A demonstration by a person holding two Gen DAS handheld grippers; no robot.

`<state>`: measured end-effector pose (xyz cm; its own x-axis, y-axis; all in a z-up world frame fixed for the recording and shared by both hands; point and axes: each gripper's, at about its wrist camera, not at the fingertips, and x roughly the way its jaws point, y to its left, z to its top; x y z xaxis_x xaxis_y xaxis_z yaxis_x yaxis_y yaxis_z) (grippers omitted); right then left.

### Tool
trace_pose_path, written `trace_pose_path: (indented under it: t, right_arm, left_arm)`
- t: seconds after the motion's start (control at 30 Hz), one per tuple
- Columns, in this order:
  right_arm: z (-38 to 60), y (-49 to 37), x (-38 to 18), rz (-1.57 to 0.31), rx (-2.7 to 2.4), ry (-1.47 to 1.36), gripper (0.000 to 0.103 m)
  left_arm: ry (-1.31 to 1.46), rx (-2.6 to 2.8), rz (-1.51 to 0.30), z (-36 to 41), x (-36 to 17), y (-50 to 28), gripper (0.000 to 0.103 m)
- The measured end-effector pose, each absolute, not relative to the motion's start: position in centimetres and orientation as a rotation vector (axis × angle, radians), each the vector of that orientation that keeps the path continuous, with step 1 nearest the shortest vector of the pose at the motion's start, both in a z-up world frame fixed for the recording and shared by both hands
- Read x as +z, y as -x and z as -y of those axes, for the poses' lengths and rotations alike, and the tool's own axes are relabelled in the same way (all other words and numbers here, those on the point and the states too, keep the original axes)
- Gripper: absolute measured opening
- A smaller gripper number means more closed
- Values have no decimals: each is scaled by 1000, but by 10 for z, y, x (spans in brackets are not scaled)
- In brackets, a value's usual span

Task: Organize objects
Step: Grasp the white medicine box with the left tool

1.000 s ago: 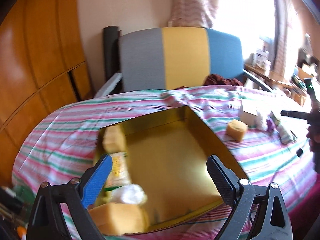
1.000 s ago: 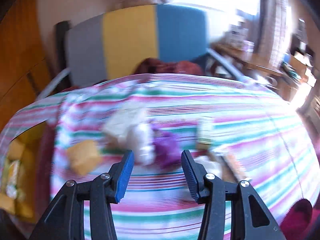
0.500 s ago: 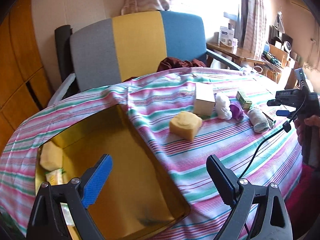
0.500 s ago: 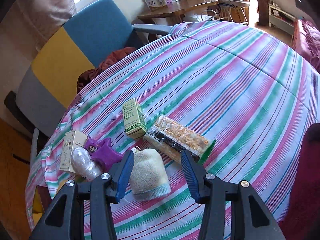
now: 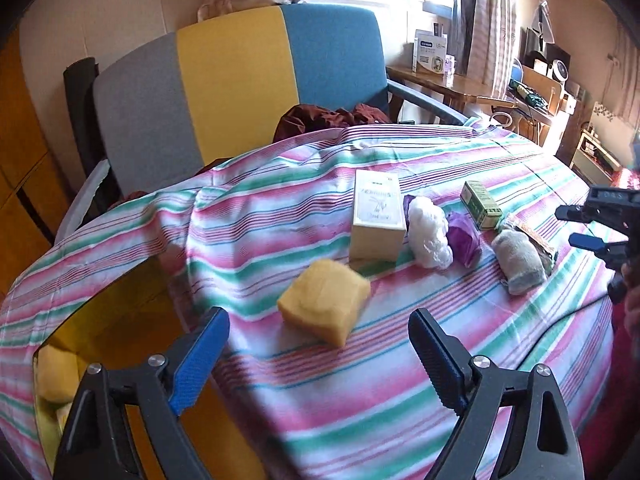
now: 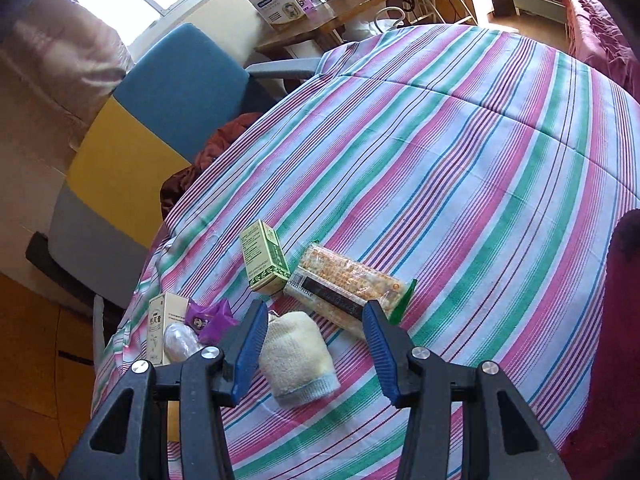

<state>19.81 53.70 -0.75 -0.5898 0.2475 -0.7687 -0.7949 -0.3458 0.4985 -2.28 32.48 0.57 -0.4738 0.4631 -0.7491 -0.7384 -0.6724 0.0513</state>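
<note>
**Both grippers spread and empty over the striped cloth**

Left wrist view: left gripper (image 5: pixel 318 342), jaws wide apart, nothing between them. Just beyond the fingertips, a yellow sponge block (image 5: pixel 325 305) lies on the pink-green-white striped tablecloth (image 5: pixel 360 400). Lower left, visible in this view only: a gold-coloured open box (image 5: pixel 100 320) with pale yellow items in its near corner. Past the sponge, a row running rightward: cream upright carton (image 5: pixel 377 216), white crumpled plastic wad (image 5: pixel 429 232), purple wrapper (image 5: pixel 464 238), rolled cream knitted sock (image 5: pixel 518 266); behind them a small green-and-cream box (image 5: pixel 480 205). Right gripper (image 5: pixel 590 228) shows at the far right edge, near the sock. Beyond the table, a grey-yellow-blue chair back (image 5: pixel 240 80).

Right wrist view: right gripper (image 6: pixel 316 334), jaws apart, holding nothing. The sock (image 6: pixel 298 360) lies between and just below the fingertips; contact cannot be confirmed. This view alone clearly shows the clear-wrapped snack bar packet (image 6: pixel 348 284), beside the green box (image 6: pixel 265 258). Sponge and gold box out of frame here.
</note>
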Motion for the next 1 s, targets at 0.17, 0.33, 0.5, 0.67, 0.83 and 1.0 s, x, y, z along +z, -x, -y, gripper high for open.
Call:
trace_pose_path:
  t: [0.17, 0.33, 0.5, 0.67, 0.83, 1.0]
  right_arm:
    - [-529, -184, -8, -1167, 2043, 845, 50]
    - [-520, -171, -9, -1142, 2100, 913, 50]
    - [-516, -167, -9, -1149, 2129, 936, 50]
    - [-515, -166, -10, -1161, 2134, 945, 50]
    - [-514, -163, -11, -1146, 2144, 963, 50]
    - [-505, -154, -7, -1079, 2197, 998, 50]
  left_arm:
    - [1002, 2123, -464, -361, 0, 52, 86]
    - [1038, 2090, -465, -397, -5, 76, 86]
    - [1030, 2068, -539, -433, -18, 88, 86]
    - [1017, 2032, -614, -466, -32, 97, 86]
    - [1113, 1968, -621, -483, -58, 111, 52]
    - [1171, 1950, -483, -450, -59, 109, 51]
